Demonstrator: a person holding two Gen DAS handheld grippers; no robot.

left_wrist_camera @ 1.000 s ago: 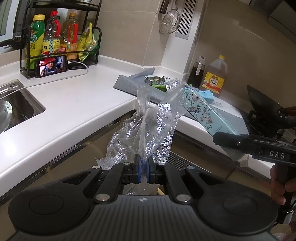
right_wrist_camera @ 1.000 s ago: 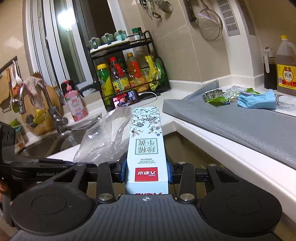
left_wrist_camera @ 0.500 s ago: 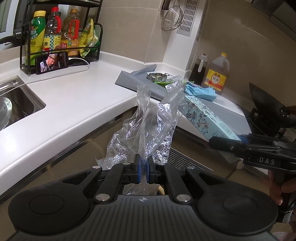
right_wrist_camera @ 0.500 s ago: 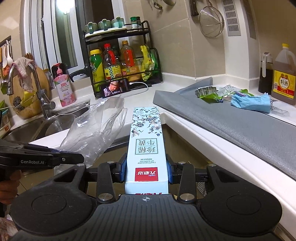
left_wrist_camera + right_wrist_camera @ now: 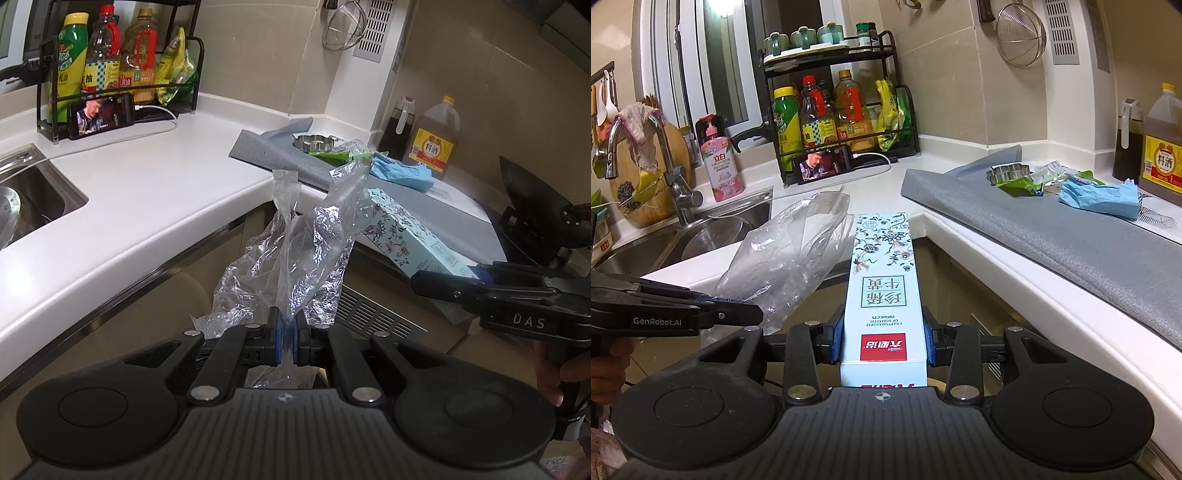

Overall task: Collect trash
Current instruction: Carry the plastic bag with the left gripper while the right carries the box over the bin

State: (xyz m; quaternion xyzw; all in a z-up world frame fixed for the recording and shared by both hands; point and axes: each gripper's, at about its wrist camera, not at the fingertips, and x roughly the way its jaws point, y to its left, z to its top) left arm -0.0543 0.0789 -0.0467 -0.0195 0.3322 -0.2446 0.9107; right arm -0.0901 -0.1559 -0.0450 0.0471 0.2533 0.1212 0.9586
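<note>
My left gripper is shut on a clear plastic bag, held in the air in front of the counter corner. My right gripper is shut on a long pale-blue flowered box, held beside the bag. The box also shows in the left wrist view, just right of the bag, with the right gripper behind it. The bag and the left gripper show at the left of the right wrist view. More trash lies on the grey mat: a green wrapper and crumpled blue paper.
A white counter wraps the corner, with a sink and tap at the left. A black rack of bottles and a phone stand at the back. A metal cutter and oil jug sit by the mat.
Both grippers have moved a little lower and back from the counter, still holding the bag and the box. The box now sits closer to the bag.
</note>
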